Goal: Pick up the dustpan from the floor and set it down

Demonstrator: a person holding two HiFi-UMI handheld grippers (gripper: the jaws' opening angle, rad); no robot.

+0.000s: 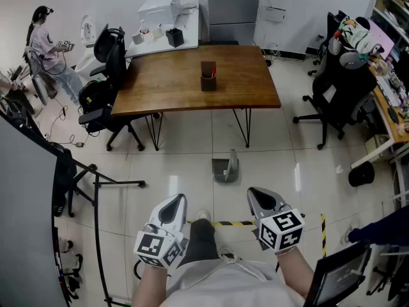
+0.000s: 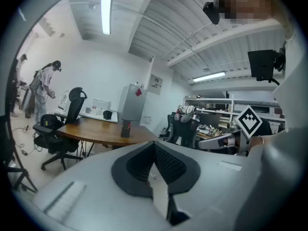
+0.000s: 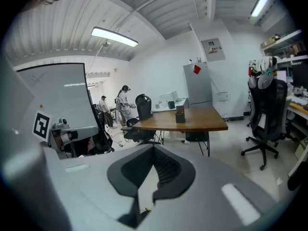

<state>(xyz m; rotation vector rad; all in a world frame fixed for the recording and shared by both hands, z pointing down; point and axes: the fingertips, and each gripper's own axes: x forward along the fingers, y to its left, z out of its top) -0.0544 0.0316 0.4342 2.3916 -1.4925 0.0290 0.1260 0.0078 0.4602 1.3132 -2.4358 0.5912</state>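
**Office clutter, quick rundown**

Got a brown wooden counter (image 1: 198,82) mid-room, with a small dark box (image 1: 208,76) upright on top. Black office chair (image 1: 108,59) tucked at the left end, second black chair (image 1: 337,98) well apart on the right. Person (image 1: 43,43) standing far left. Yellow-black tape (image 1: 231,223) stuck on the tiled floor (image 1: 185,158).

Tiled floor (image 1: 185,162): dustpan (image 1: 225,169) resting near wooden table (image 1: 185,85)

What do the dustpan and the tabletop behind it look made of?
Dustpan: grey and matte, probably moulded plastic, though it is too small to be sure. Tabletop: wood or wood veneer, brown with visible grain and a soft sheen.
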